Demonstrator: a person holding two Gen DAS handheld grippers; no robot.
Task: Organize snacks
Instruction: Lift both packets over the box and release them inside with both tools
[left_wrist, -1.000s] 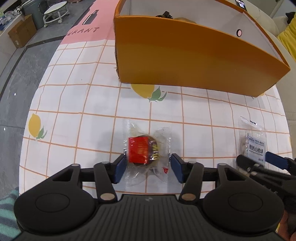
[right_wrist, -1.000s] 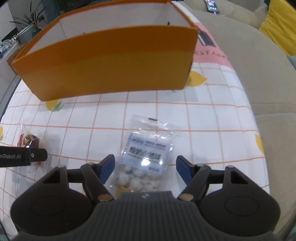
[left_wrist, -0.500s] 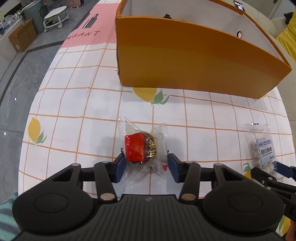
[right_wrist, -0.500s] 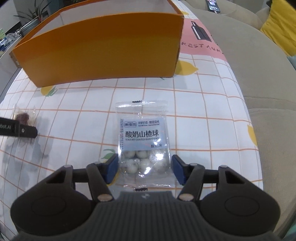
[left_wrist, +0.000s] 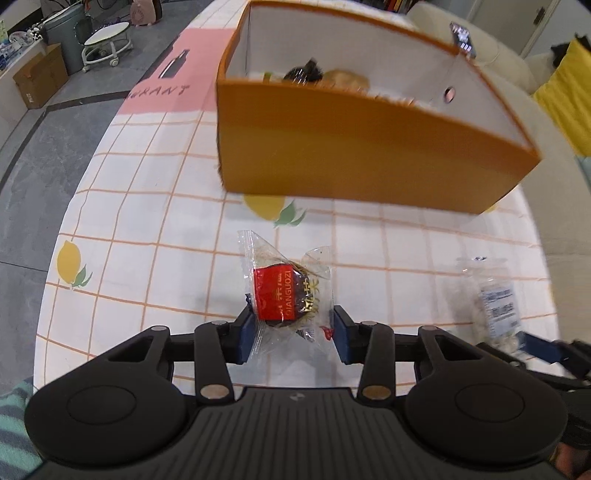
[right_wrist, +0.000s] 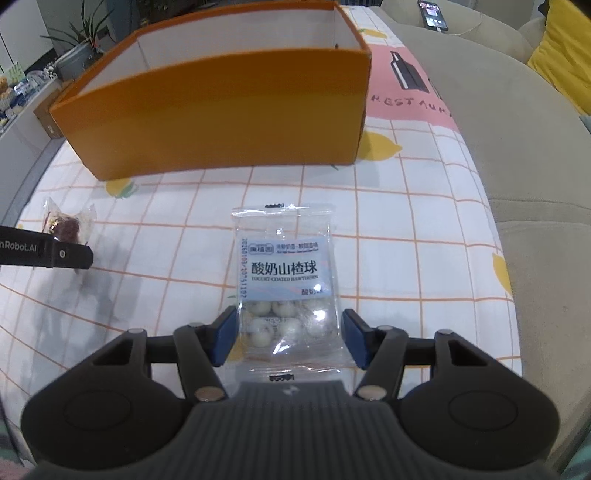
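- Two grippers: the left gripper (left_wrist: 291, 334) clamped one crinkly clear-wrapped red-labelled snack (left_wrist: 282, 297); the right gripper (right_wrist: 288, 338) pinched one glossy hawthorn-ball packet (right_wrist: 286, 284).
- One rectangular orange cardboard box (right_wrist: 221, 110) stood beyond, on the checked lemon-print tablecloth (right_wrist: 406, 221).

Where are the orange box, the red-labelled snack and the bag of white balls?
orange box (right_wrist: 221, 110), right wrist view, front wall.
red-labelled snack (left_wrist: 279, 291), left wrist view, red label.
bag of white balls (right_wrist: 284, 269), right wrist view, printed label.
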